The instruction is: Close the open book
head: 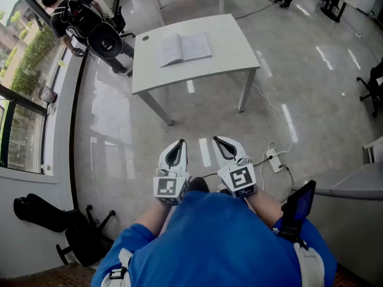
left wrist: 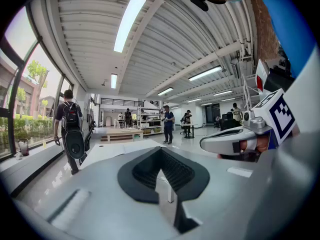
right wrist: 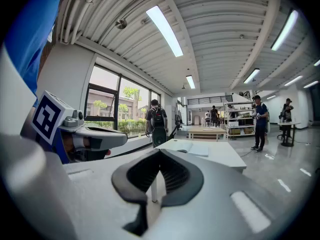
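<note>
A glossy grey floor (head: 197, 118) carries a white table (head: 232, 51) — the open book (head: 184, 48) lies flat on it, well apart from the left gripper (head: 179, 143) and right gripper (head: 219, 141) — each gripper's fingers pressed together, empty.

A pale, polished floor (head: 119, 136) threw back the glare of long strip lights (right wrist: 167, 31) set in a ribbed white ceiling (left wrist: 165, 44). Tall, dark-framed windows (right wrist: 117, 104) ran down one side of the hall, with green trees (right wrist: 131, 92) and a hedge beyond the glass. A white table (head: 233, 46) on slim legs stood out on the open floor. A white power strip (head: 275, 159) and its cable lay on the floor near it. A black bag (head: 42, 213) slumped against the white wall (head: 24, 187) below the window. Farther back stood a low wooden platform (right wrist: 204, 132), open shelving (right wrist: 235, 121) and a mezzanine railing (right wrist: 210, 100).
</note>
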Motion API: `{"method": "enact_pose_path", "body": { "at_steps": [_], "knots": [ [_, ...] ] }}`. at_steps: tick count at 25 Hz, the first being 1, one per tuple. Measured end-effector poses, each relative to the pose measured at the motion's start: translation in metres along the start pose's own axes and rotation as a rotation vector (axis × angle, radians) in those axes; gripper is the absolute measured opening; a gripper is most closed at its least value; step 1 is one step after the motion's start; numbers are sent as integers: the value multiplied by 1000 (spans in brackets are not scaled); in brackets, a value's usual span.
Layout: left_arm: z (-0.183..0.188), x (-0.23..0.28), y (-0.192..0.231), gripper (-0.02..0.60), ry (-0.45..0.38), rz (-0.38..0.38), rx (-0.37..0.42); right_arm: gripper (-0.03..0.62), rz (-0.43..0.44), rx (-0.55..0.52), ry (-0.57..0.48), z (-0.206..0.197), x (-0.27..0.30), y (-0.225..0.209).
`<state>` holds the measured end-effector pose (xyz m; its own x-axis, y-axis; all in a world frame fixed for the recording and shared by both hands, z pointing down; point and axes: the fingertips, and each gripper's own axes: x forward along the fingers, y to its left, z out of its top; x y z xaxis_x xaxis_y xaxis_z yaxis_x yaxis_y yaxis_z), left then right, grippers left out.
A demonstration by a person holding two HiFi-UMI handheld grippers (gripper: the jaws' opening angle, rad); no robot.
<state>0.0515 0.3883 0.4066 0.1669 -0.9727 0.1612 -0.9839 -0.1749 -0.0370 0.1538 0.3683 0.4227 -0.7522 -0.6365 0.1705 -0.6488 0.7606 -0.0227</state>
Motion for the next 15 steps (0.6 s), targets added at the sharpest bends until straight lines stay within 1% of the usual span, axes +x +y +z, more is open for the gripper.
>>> {"method": "enact_pose_path", "body": {
  "at_steps": [5, 7, 11, 15],
  "knots": [
    [11, 26, 13, 8, -19, 11, 1, 3, -10, -17, -8, 9, 21, -19],
    [11, 39, 21, 8, -37, 0, 1, 3, -10, -18, -4, 11, 34, -26],
    [12, 85, 38, 8, -32, -3, -19, 3, -10, -27, 0, 10, 71, -53],
    [13, 121, 60, 8, -40, -29, -24, 3, -26, -32, 9, 12, 108, -70]
  ]
}}
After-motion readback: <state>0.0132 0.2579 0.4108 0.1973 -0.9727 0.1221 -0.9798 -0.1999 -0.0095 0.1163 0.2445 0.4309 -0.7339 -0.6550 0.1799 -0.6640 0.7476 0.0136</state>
